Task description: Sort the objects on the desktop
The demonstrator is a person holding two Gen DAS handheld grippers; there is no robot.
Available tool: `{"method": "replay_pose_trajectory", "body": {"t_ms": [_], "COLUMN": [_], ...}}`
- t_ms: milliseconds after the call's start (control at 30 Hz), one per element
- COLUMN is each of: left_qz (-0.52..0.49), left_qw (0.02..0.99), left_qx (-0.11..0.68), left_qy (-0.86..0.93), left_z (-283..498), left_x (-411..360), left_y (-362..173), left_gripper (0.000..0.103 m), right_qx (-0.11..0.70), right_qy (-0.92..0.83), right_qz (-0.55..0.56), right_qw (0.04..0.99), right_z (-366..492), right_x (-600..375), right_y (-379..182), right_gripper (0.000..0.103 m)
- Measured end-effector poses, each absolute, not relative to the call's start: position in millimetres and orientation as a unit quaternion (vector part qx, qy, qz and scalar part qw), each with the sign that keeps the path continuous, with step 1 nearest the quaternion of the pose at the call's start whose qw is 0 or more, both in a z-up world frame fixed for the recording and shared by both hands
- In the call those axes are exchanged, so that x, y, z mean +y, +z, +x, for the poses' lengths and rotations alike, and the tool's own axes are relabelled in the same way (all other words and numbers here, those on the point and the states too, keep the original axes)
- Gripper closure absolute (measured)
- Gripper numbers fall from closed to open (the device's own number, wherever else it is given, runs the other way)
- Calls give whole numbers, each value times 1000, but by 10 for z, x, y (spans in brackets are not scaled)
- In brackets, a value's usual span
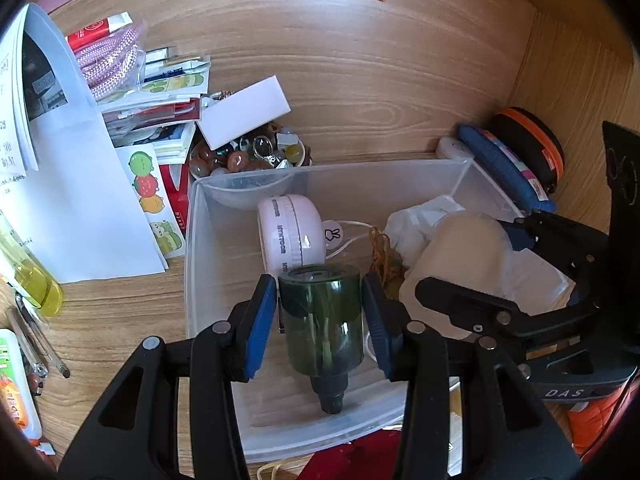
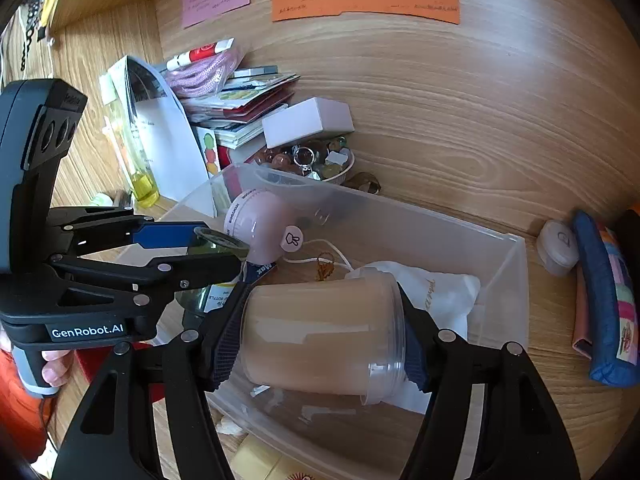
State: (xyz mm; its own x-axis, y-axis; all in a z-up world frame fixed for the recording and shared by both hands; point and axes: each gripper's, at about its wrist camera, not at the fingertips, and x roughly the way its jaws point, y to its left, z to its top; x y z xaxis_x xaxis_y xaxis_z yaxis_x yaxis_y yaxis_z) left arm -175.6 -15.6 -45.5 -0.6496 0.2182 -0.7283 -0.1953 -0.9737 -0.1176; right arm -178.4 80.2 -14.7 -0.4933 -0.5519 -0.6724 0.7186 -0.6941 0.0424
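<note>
Left wrist view alone shows the dark green bottle (image 1: 320, 320) whole, clamped between the left tongs (image 1: 320, 320) above the clear plastic bin (image 1: 192, 240). Right wrist view shows the right tongs (image 2: 320, 340) clamped on a beige lidded jar (image 2: 320, 336) over that bin.

The wooden tabletop (image 1: 360, 80) carries a clear plastic bin (image 1: 192, 240) at its middle. At the bin's 11 o'clock stands a bowl of beads (image 1: 248, 156), at 10 o'clock a pile of papers (image 1: 80, 200), and at 2 o'clock a blue pouch (image 1: 504, 168).
</note>
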Motion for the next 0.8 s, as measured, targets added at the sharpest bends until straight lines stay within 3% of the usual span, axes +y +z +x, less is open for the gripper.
{"method": "replay_pose_trajectory", "body": {"t_ms": [200, 467, 733, 800], "left_qz": [-401, -381, -377, -369], "left_qw": [111, 109, 103, 97], "left_qx": [-13, -32, -48, -45], "left_qy": [909, 918, 919, 923], "left_z": [-1742, -1700, -1652, -1580], "left_x": [-166, -222, -324, -354], "left_y": [-452, -360, -227, -147], "left_gripper": [59, 40, 37, 32], "right_qx": [149, 131, 110, 109], "right_qy": [-856, -861, -863, -866], "right_qz": [333, 320, 330, 329], "right_qw": [366, 373, 365, 361], "right_z": [-1715, -1679, -1737, -1715], "right_x": [765, 826, 887, 913], "right_y": [-175, -97, -25, 29], "right_gripper": [40, 28, 24, 24]}}
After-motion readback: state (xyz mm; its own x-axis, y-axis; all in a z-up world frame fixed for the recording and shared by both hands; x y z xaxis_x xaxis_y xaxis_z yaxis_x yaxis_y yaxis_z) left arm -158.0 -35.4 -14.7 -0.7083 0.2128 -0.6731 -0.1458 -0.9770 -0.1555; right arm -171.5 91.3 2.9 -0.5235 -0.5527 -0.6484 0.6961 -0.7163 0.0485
